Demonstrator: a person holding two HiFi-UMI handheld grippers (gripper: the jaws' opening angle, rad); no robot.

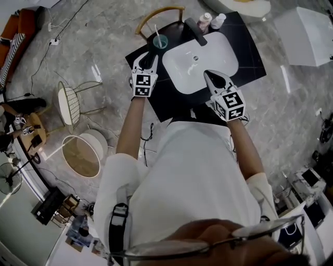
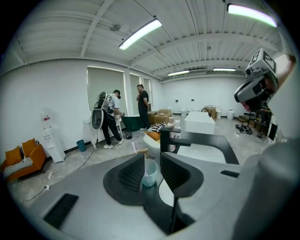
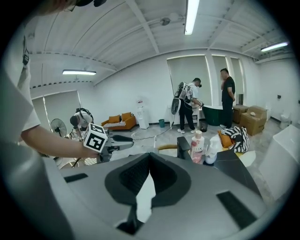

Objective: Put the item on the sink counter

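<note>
A teal cup (image 1: 160, 41) with a toothbrush (image 1: 156, 30) in it stands upright on the black sink counter (image 1: 246, 42), left of the white basin (image 1: 200, 60). My left gripper (image 1: 151, 56) hovers just short of the cup, open by a narrow gap. In the left gripper view the cup (image 2: 150, 173) shows beyond the gripper (image 2: 151, 157), framed by the two jaws and apart from them. My right gripper (image 1: 209, 74) hangs over the basin's near right edge. In the right gripper view that gripper (image 3: 149, 155) is shut with nothing in it.
A black faucet (image 1: 195, 24) rises behind the basin, with two bottles (image 1: 205, 21) (image 1: 217, 21) beside it. A wooden chair (image 1: 158, 13) stands behind the counter and a wire chair (image 1: 70, 101) to the left. People (image 2: 107, 119) stand far across the room.
</note>
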